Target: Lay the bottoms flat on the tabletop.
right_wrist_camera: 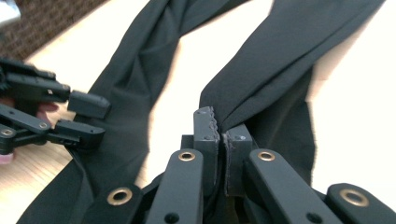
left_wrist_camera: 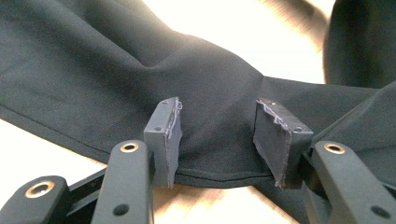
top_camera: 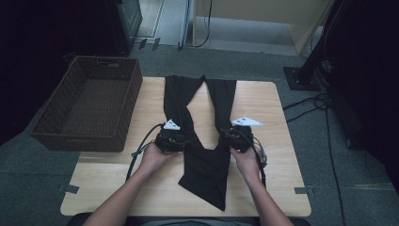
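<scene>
2 grippers: right gripper [right_wrist_camera: 223,135] pinches black trousers [right_wrist_camera: 261,70]; left gripper [left_wrist_camera: 217,140] half-open astride hem.

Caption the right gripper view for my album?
Right gripper pinching black trousers on a wooden table.

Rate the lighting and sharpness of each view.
High view: dim, dark corners, the black trousers lose fold detail. Left gripper view: sharp grey pads, pale wooden table glares white, far cloth blurred. Right gripper view: table overexposed at right, edges soft, wicker basket blurred.
</scene>
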`<state>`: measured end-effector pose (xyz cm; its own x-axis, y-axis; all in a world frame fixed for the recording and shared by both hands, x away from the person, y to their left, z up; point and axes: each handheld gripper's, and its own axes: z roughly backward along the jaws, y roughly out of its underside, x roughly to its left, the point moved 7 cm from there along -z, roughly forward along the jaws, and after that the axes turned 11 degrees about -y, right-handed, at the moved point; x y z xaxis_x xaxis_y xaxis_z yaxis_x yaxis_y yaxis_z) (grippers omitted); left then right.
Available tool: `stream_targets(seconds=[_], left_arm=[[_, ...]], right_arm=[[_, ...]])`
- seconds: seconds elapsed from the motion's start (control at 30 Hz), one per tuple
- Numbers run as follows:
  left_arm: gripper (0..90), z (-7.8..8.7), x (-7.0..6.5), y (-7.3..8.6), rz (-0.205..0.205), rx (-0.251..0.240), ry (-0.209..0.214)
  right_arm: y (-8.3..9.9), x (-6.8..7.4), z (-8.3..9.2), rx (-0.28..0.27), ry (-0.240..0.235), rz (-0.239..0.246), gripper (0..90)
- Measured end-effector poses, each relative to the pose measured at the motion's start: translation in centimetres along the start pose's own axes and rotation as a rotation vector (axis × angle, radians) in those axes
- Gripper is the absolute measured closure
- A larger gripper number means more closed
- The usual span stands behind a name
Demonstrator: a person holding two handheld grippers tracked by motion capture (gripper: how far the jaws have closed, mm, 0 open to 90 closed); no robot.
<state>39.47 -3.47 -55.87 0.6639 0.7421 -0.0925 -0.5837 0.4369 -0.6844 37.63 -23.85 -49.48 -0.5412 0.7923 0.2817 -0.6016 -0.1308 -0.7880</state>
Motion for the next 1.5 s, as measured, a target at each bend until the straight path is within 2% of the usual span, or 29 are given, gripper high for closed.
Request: stream_targets(seconds=[0.13, 0.17, 0.2, 0.23, 0.3, 0.33, 0.37, 0.43, 0.47, 0.5, 0.53, 0.6, 0.7, 0.73, 0.8, 0.83, 0.87, 1.0, 1.07, 1.2, 1.33, 1.37, 1.4, 1.43, 1.47, 1.5], left_arm=[[51.0, 0.1, 0.1, 0.0, 0.004, 0.002, -0.005], [51.3, 0.1, 0.1, 0.0, 0.004, 0.002, -0.005], [51.7, 0.2, 0.2, 0.1, 0.004, 0.007, -0.009], [51.9, 0.2, 0.2, 0.1, 0.004, 0.007, -0.009], [52.0, 0.3, 0.6, 0.2, 0.009, 0.012, -0.01], [52.0, 0.3, 0.6, 0.2, 0.009, 0.012, -0.01], [52.0, 0.4, 0.6, 0.2, 0.009, 0.013, -0.011], [51.9, 0.4, 0.6, 0.2, 0.015, 0.01, -0.012], [51.9, 0.4, 0.6, 0.2, 0.015, 0.01, -0.012], [51.9, 0.4, 0.6, 0.3, 0.018, 0.012, -0.012], [51.7, 0.5, 0.6, 0.3, 0.01, 0.016, -0.012], [51.3, 0.6, 0.6, 0.4, 0.01, 0.015, -0.011], [50.8, 0.6, 0.6, 0.4, 0.016, 0.011, -0.009], [50.3, 0.6, 0.6, 0.4, 0.015, 0.012, -0.01], [50.2, 0.6, 0.5, 0.4, 0.014, 0.011, -0.009], [50.2, 0.6, 0.5, 0.4, 0.015, 0.012, -0.009], [50.3, 0.6, 0.5, 0.4, 0.018, 0.012, -0.007], [50.2, 0.6, 0.5, 0.4, 0.018, 0.011, -0.007], [50.2, 0.6, 0.5, 0.5, 0.021, 0.012, -0.002], [50.1, 0.7, 0.7, 0.5, 0.028, 0.014, 0.011], [48.5, 0.7, 0.6, 0.5, 0.03, 0.012, 0.013], [48.0, 0.7, 0.6, 0.6, 0.026, 0.011, 0.013], [47.8, 0.7, 0.6, 0.6, 0.026, 0.011, 0.013], [47.4, 0.8, 0.6, 0.6, 0.026, 0.011, 0.015], [47.0, 0.8, 0.6, 0.6, 0.029, 0.011, 0.017], [46.5, 0.8, 0.6, 0.6, 0.037, 0.011, 0.022]], right_arm=[[-0.1, -2.5, 2.8, -0.013, 0.052, -0.02, 86.3], [-0.1, -2.5, 2.8, -0.013, 0.052, -0.02, 86.3], [0.5, -4.0, 3.6, -0.003, 0.08, -0.04, 86.4], [0.9, -4.8, 3.8, 0.004, 0.096, -0.044, 86.4], [1.8, -6.3, 4.2, 0.016, 0.127, -0.066, 86.4], [1.8, -6.3, 4.2, 0.016, 0.127, -0.066, 86.4], [3.1, -7.8, 4.1, 0.043, 0.162, -0.104, 87.1], [3.6, -8.3, 4.0, 0.056, 0.171, -0.109, 87.0], [4.7, -9.3, 3.8, 0.086, 0.214, -0.112, 81.6], [4.7, -9.3, 3.8, 0.086, 0.214, -0.112, 81.6], [4.9, -9.8, 3.8, 0.082, 0.246, -0.123, 74.1], [4.8, -9.7, 3.8, 0.067, 0.243, -0.129, 71.6], [3.4, -8.3, 4.2, 0.011, 0.238, -0.063, 69.3], [2.6, -7.4, 4.0, -0.01, 0.209, -0.046, 70.2], [2.1, -6.3, 3.4, -0.018, 0.173, -0.036, 70.3], [2.1, -6.3, 3.4, -0.018, 0.173, -0.036, 70.3], [2.1, -5.3, 2.0, -0.006, 0.126, -0.039, 67.1], [3.0, -4.2, -1.1, 0.039, 0.079, -0.041, 56.5], [3.2, -3.6, -2.5, 0.039, 0.062, -0.034, 54.5], [3.5, -2.8, -4.4, 0.058, 0.069, -0.015, 46.0], [3.9, -2.6, -5.3, 0.079, 0.084, 0.005, 43.3], [4.1, -2.5, -5.6, 0.085, 0.113, 0.044, 44.6], [4.1, -2.5, -5.6, 0.085, 0.113, 0.044, 44.6], [4.2, -2.3, -5.6, 0.086, 0.123, 0.077, 47.3], [4.2, -2.3, -5.6, 0.082, 0.123, 0.073, 49.3], [4.3, -2.3, -5.6, 0.076, 0.118, 0.08, 56.2]])
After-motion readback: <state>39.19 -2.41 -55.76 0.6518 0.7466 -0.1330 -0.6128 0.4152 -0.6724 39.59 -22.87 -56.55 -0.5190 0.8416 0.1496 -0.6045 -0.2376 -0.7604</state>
